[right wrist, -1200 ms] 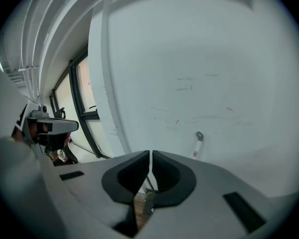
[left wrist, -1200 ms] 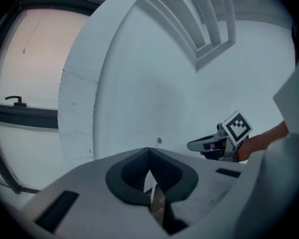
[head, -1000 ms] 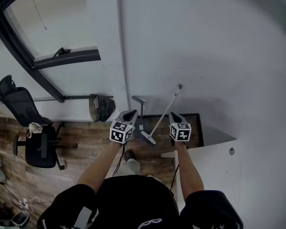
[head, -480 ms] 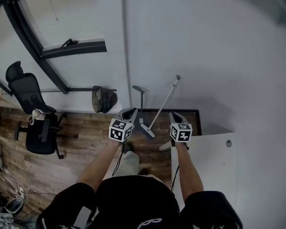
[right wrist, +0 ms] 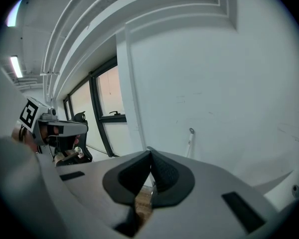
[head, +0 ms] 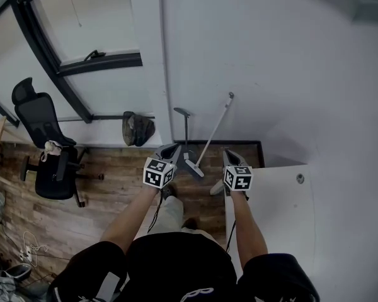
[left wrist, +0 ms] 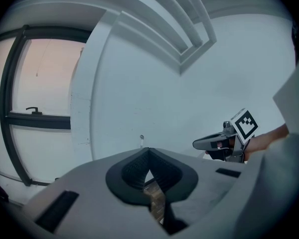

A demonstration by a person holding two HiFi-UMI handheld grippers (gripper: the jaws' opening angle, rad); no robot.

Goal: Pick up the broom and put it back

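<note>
Your left tongs (head: 169,150) are pressed together, nothing between them; your right tongs (head: 230,154) match, tips meeting, empty; both point toward the white wall (head: 271,74); the broom (head: 213,134) leans on that wall ahead, between them, head down at the wooden floor (head: 113,187), just beside a dark upright handle (head: 187,134); a white counter (head: 283,206) lies under your right arm.

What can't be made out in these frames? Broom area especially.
- Broom head: both gripper views, hidden behind each gripper's own shut jaws; only the handle top shows.
- Dark upright tool beside it: head view, base too small, crowded by left gripper.
- Dark bundle left of that tool: head view, too small to identify.
- Floor under the person: head view, hidden by the body.
</note>
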